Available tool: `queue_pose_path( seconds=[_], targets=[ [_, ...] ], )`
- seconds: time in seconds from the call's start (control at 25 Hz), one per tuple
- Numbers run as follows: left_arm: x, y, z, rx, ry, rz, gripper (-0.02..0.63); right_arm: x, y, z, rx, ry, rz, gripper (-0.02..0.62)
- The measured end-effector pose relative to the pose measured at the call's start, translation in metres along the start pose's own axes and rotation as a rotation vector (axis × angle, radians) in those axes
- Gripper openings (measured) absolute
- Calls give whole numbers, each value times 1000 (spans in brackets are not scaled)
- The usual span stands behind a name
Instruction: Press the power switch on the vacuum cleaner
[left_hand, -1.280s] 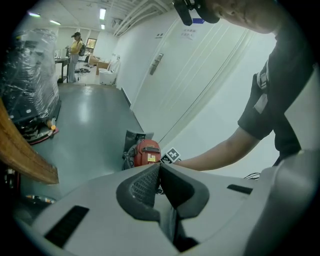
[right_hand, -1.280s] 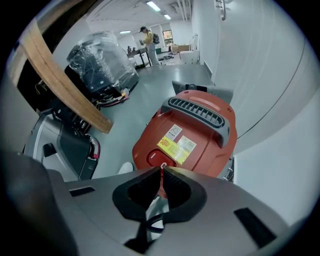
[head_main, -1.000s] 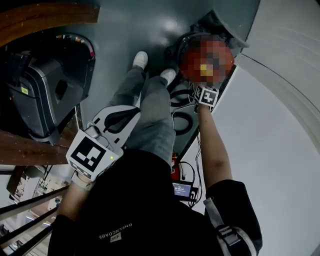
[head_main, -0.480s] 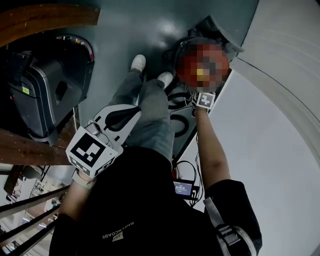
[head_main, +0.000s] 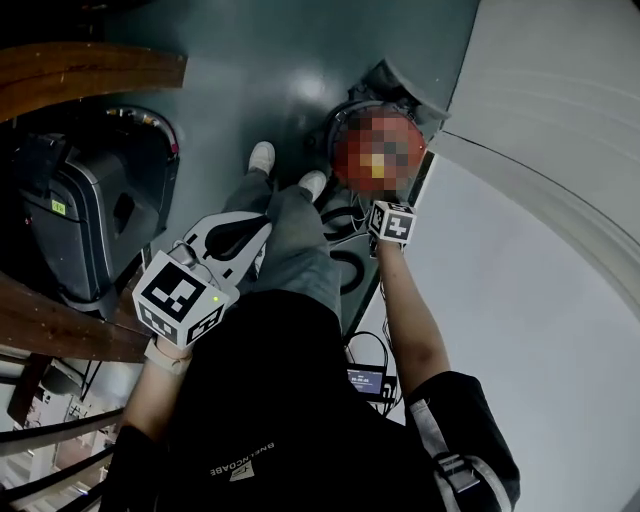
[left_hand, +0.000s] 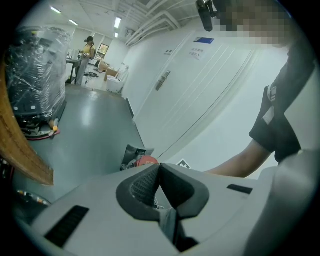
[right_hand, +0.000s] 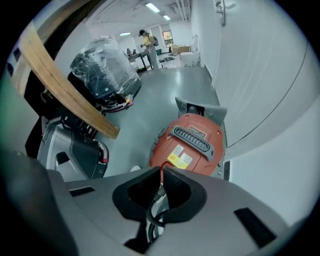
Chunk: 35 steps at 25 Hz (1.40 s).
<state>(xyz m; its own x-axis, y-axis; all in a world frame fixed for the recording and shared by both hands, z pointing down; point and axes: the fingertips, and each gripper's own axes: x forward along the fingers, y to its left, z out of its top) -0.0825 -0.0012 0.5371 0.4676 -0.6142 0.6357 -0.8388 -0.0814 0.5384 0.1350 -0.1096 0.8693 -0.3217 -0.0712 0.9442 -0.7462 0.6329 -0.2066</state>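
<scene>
The red vacuum cleaner stands on the grey floor by the white wall, with a grey handle across its top and a yellow label. In the head view the vacuum cleaner is covered by a mosaic patch. My right gripper hovers just short of it at arm's length. In its own view the right gripper is shut, its tips pointing at the vacuum's lower edge. My left gripper is held back over the person's legs, also shut. No power switch can be made out.
Black cables loop on the floor below the right gripper. A dark machine and wooden beams fill the left. The white wall runs along the right. White shoes stand by the vacuum. A small screen device lies near the wall.
The right gripper has come a little nearer to the vacuum cleaner, and the head view has shifted with it. The left gripper has barely moved.
</scene>
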Motion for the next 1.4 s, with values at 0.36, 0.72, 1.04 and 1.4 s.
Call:
queue_pose_path(
  seconds=[0.36, 0.72, 1.04, 1.4],
  targets=[
    [-33, -23, 53, 101, -68, -57, 15, -123, 60, 74, 34, -206, 75, 35],
    [-66, -48, 84, 187, -97, -142, 15, -266, 106, 131, 118, -446, 118, 35],
    [-82, -74, 128, 289, -132, -232, 15, -397, 146, 162, 117, -699, 145, 35],
    [-90, -108, 180, 422, -185, -320, 15, -511, 174, 179, 80, -957, 155, 35]
  ],
)
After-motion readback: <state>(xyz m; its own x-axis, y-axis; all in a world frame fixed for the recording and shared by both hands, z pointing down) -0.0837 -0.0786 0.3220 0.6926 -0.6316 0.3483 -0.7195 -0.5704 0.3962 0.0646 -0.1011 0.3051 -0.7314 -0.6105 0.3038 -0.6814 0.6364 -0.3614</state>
